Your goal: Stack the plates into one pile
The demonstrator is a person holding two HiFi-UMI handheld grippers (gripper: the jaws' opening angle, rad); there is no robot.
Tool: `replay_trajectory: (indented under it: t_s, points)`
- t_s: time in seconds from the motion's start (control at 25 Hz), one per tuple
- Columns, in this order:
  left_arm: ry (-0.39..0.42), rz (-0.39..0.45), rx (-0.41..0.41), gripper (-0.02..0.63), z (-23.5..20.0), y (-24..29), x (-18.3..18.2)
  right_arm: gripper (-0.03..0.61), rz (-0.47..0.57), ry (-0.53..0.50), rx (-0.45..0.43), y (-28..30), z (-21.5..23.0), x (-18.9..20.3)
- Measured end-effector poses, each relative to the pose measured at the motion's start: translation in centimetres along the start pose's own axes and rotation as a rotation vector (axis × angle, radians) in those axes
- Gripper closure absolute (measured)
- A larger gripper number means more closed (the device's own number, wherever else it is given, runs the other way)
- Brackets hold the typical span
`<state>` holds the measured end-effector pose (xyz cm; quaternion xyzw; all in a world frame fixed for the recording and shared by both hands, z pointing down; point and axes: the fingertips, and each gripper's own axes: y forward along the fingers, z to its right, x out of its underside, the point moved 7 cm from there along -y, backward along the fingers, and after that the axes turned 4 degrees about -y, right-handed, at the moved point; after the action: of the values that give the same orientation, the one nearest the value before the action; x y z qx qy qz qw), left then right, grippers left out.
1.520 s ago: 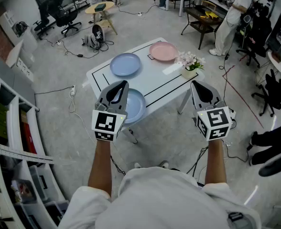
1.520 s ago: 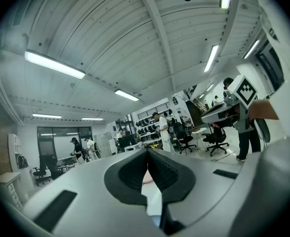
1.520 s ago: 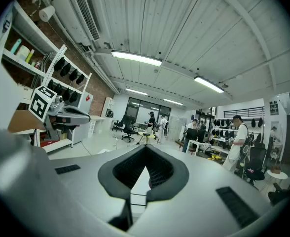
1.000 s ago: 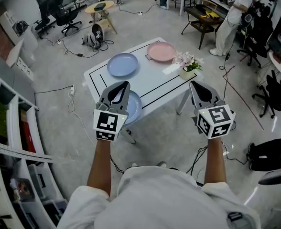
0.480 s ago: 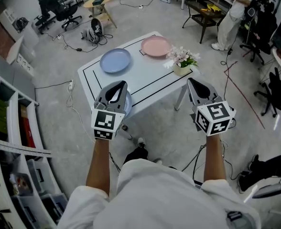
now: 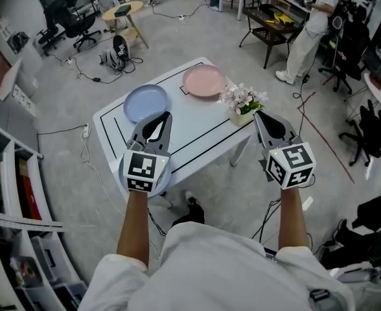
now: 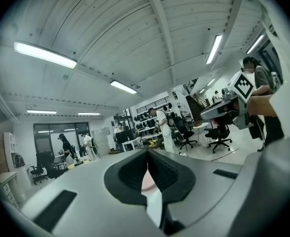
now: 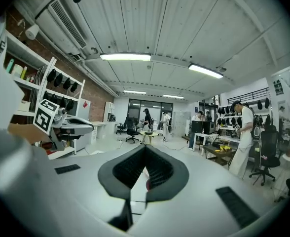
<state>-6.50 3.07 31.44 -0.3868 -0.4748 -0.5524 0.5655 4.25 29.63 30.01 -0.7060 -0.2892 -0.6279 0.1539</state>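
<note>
On the white table [image 6: 197,131] lie a blue plate [image 6: 146,102] at the far left and a pink plate [image 6: 204,81] at the far right. A sliver of a second blue plate [image 6: 167,175] shows at the table's near edge, mostly hidden behind my left gripper [image 6: 162,118]. Both grippers hang in the air on my side of the table, above plate height. My left gripper [image 7: 147,163] is shut with nothing in it. My right gripper [image 6: 263,118] is level with it, over the table's right corner, and my right gripper [image 8: 145,163] is also shut and empty.
A small vase of pale flowers [image 6: 242,102] stands on the table's right edge. Shelving [image 6: 9,193] runs along the left. Cables [image 6: 90,141] trail over the floor. A person in white [image 6: 310,24] stands by a black side table [image 6: 271,19] at the back right, near office chairs.
The table and plates have slid down and left in the head view as I step closer. Both grippers keep their place in the view and stay shut.
</note>
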Motion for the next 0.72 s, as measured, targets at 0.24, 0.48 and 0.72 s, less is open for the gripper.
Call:
replay_trajectory:
  t_s: [0.24,0.48,0.72]
  points:
    - [0.002,0.008,0.024,0.595,-4.8,6.8,-0.4,0.568,-0.008,-0.021,0.011,7.2,3.1,-1.5]
    - [-0.001,-0.015,0.027,0.595,-9.8,12.2,1.0,0.565,-0.006,-0.024,0.028,14.2,5.0,-2.1]
    - [-0.016,-0.064,0.056,0.595,-13.4,16.5,3.7,0.565,-0.043,0.011,0.013,19.9,6.5,-1.1]
